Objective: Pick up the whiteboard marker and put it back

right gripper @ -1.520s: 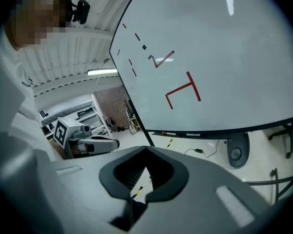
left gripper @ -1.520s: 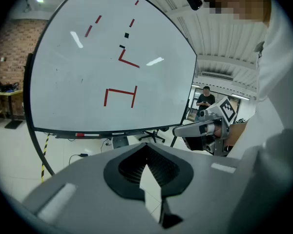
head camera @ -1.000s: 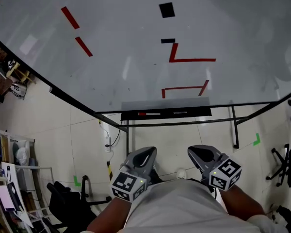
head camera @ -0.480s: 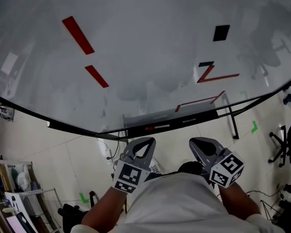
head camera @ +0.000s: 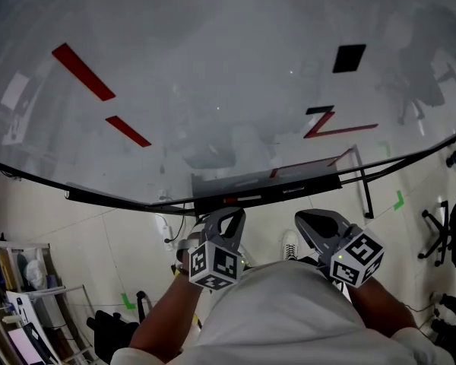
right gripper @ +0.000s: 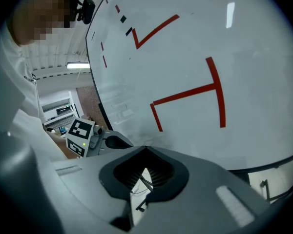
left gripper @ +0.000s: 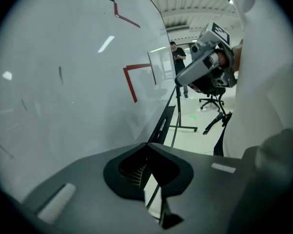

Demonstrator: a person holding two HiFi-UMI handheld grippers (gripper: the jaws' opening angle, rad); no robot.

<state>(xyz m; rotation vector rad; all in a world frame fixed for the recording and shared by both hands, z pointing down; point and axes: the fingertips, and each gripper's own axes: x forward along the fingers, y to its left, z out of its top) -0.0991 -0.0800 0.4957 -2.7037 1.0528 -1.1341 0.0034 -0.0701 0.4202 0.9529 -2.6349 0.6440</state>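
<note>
A whiteboard (head camera: 213, 74) with red tape lines and black squares fills the head view. Its black tray (head camera: 267, 196) runs along the lower edge. On the tray lie a whiteboard marker with a red end (head camera: 240, 200) and a darker marker (head camera: 289, 192). My left gripper (head camera: 229, 217) hangs just below the tray, shut and empty. My right gripper (head camera: 310, 223) is beside it, also shut and empty. In the left gripper view the tray (left gripper: 164, 123) stretches away past the closed jaws, and the right gripper (left gripper: 205, 67) shows up high.
The board's black stand legs (head camera: 365, 196) reach the tiled floor. An office chair (head camera: 447, 238) stands at the right, shelving (head camera: 19, 310) at the lower left. Green tape (head camera: 400, 200) marks the floor. A person (left gripper: 178, 65) stands far off.
The board and tray have come closer to both grippers and shifted in view. The left gripper has turned so its marker cube faces up more. Both stay shut.
</note>
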